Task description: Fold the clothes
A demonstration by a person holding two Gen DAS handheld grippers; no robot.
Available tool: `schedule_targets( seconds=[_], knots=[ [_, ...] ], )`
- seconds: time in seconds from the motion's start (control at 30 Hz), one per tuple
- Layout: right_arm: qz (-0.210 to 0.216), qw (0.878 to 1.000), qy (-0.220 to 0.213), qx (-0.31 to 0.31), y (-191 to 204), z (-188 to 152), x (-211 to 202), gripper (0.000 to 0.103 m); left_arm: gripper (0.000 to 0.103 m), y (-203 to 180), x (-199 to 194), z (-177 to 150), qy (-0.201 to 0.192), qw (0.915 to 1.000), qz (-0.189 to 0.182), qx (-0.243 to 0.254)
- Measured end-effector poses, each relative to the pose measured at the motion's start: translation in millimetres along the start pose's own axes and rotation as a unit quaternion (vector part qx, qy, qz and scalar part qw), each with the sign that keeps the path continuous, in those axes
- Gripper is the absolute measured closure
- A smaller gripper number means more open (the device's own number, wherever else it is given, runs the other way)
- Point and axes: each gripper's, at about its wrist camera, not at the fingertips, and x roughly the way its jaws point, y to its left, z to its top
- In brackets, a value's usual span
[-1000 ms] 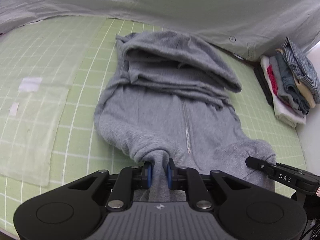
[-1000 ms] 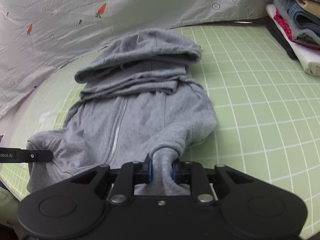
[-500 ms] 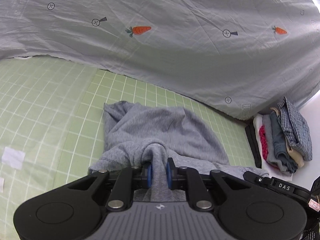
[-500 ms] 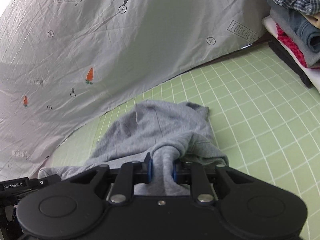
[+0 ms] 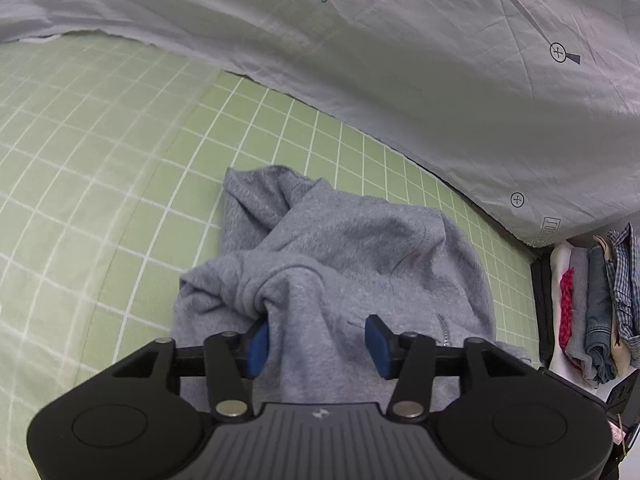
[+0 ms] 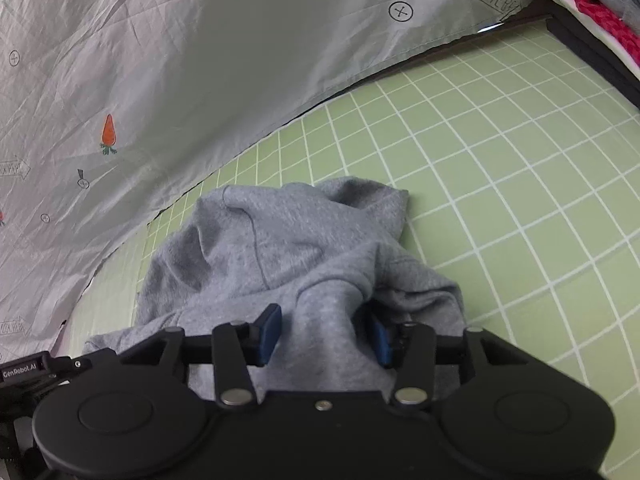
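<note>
The grey zip hoodie (image 5: 360,240) lies doubled over on the green grid mat (image 5: 100,160), its lower part laid over the hood end. My left gripper (image 5: 319,342) hovers low over the near fold. Its jaws are opening, and a ridge of grey cloth lies loose between the blue pads (image 5: 258,344). In the right wrist view the same hoodie (image 6: 280,240) fills the middle. My right gripper (image 6: 324,336) is also opening, with slack fabric between its pads (image 6: 270,332) and no squeeze on it.
A grey sheet with carrot prints (image 5: 400,60) hangs along the far edge of the mat (image 6: 520,200). A stack of folded clothes (image 5: 592,312) stands at the right, also at the top right corner (image 6: 592,8). Part of the left gripper's body (image 6: 24,372) shows at the lower left.
Both grippers carried the hoodie's lower edge forward over the body toward the hood, doubling the garment. Their jaws, pinched on cloth before, now stand apart and the fabric lies slack.
</note>
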Motion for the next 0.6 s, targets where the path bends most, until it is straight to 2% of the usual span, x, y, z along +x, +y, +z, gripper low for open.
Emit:
schedule_targets(
  seconds=[0.17, 0.2, 0.23, 0.27, 0.3, 0.33, 0.4, 0.47, 0.6],
  knots=[
    [0.005, 1.0, -0.007, 0.026, -8, -20, -22, 0.042, 0.044, 3, -13, -20, 0.01, 0.9999, -0.005, -0.005],
    [0.011, 1.0, -0.006, 0.029, -9, -23, -23, 0.042, 0.045, 3, -12, -22, 0.013, 0.9999, -0.009, -0.004],
    [0.019, 0.999, -0.002, 0.032, -10, -26, -22, 0.05, 0.047, 2, -11, -23, 0.016, 0.9998, -0.013, -0.002],
    [0.027, 0.999, 0.004, 0.035, -10, -28, -21, 0.056, 0.059, 1, -10, -23, 0.016, 0.9997, -0.019, 0.001],
    [0.035, 0.999, 0.01, 0.039, -10, -29, -20, 0.072, 0.071, -1, -9, -23, 0.015, 0.9995, -0.026, 0.004],
    [0.042, 0.998, 0.009, 0.036, -9, -29, -22, 0.083, 0.094, -3, -7, -22, 0.016, 0.9993, -0.035, 0.006],
    [0.054, 0.998, 0.006, 0.03, -6, -27, -25, 0.087, 0.094, -7, -9, -18, 0.004, 0.999, -0.043, 0.009],
    [0.055, 0.998, -0.021, 0.007, 2, -19, -31, 0.089, 0.095, -11, -11, -9, -0.008, 0.9985, -0.052, 0.013],
    [0.075, 0.996, -0.055, -0.004, 16, 18, -25, 0.089, 0.095, -22, -10, 31, -0.041, 0.9973, -0.049, 0.035]
  ],
)
